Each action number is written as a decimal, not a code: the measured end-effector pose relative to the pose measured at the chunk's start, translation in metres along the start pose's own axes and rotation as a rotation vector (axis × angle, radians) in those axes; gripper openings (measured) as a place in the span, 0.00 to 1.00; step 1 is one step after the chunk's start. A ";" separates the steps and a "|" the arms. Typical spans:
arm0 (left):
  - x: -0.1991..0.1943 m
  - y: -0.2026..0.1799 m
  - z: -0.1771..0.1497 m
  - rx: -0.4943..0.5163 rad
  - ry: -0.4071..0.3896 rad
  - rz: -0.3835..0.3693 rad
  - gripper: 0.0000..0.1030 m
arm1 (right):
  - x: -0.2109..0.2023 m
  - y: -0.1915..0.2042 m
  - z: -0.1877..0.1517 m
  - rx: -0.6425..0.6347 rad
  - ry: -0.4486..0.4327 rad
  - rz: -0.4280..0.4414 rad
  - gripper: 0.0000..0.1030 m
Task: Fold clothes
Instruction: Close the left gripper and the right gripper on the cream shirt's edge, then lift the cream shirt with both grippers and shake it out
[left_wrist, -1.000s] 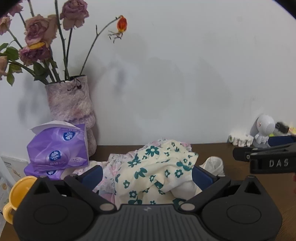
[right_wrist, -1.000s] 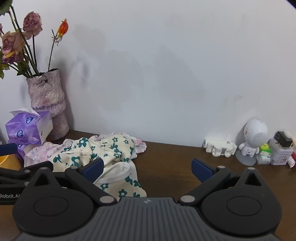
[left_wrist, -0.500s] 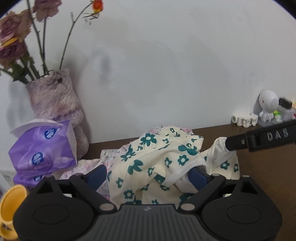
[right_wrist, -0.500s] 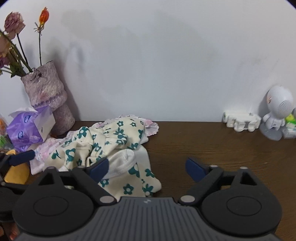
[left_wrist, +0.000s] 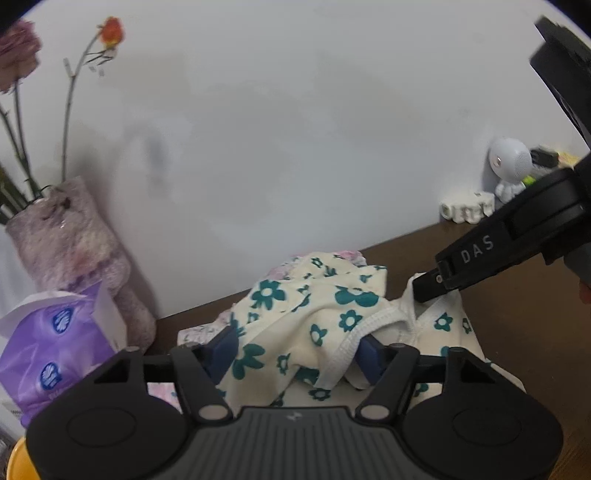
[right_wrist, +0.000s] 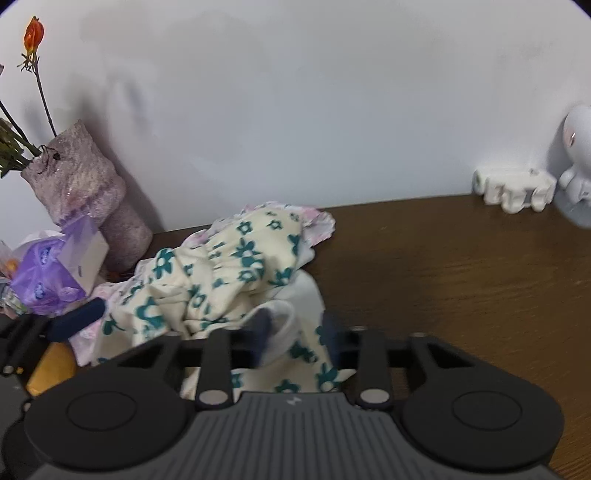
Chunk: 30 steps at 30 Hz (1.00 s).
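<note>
Crumpled cream garment (left_wrist: 314, 317) with teal flowers heaped on the brown desk (right_wrist: 461, 277), near the wall, just right of a purple tissue pack (left_wrist: 55, 347) and a mauve vase (left_wrist: 74, 236). Left gripper (left_wrist: 297, 350) with fingers spread, straddling a raised fold and its white hem. Right gripper (right_wrist: 293, 334) with fingers partly drawn together around the white-edged front of the same garment; whether actually pinching the cloth, cannot tell. White figurine (left_wrist: 511, 168) by the wall at far right.

yellow cup (left_wrist: 16, 459) cut off, white figurine (right_wrist: 576, 155) cropped and blurred
</note>
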<state>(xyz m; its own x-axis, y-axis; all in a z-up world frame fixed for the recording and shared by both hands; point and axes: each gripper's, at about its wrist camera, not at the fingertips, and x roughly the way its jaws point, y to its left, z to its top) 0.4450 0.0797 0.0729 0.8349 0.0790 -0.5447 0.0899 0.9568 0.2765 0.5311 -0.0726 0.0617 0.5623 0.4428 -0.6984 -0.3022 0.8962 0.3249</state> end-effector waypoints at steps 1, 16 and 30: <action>0.001 -0.001 0.001 0.005 0.004 -0.007 0.53 | -0.001 0.001 0.000 -0.002 0.001 0.006 0.13; -0.030 0.022 0.030 -0.171 0.003 0.020 0.03 | -0.080 0.015 0.011 -0.064 -0.137 0.003 0.05; -0.189 0.031 0.051 -0.196 -0.257 -0.033 0.02 | -0.266 0.028 -0.026 -0.172 -0.393 0.120 0.02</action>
<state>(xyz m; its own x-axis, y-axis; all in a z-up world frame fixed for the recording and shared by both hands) 0.3177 0.0804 0.2245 0.9454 -0.0027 -0.3260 0.0340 0.9953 0.0903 0.3529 -0.1656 0.2396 0.7553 0.5503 -0.3559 -0.4879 0.8348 0.2552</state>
